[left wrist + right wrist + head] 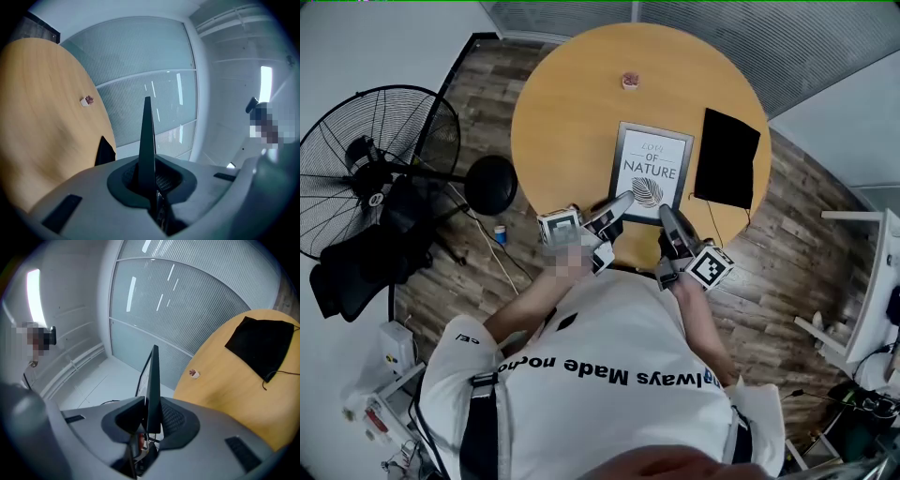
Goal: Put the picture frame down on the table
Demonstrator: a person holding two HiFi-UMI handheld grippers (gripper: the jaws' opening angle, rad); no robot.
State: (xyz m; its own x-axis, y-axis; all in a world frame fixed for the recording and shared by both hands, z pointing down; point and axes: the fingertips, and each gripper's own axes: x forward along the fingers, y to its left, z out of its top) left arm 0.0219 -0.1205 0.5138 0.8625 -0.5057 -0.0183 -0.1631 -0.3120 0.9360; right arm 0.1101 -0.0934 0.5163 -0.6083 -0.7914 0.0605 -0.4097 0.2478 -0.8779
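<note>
The picture frame (652,169), black-edged with a white print of a leaf and lettering, is held flat and face up over the near side of the round wooden table (572,103). My left gripper (619,208) is shut on its near left corner and my right gripper (668,217) on its near right corner. In the left gripper view the frame (147,136) shows edge-on as a thin dark blade clamped between the jaws. The right gripper view shows the frame (153,380) the same way. I cannot tell whether it touches the tabletop.
A black cloth (727,157) lies on the table right of the frame, and a small pinkish object (630,81) sits near the far edge. A black standing fan (375,169) is on the wood floor at the left. Glass walls rise beyond the table.
</note>
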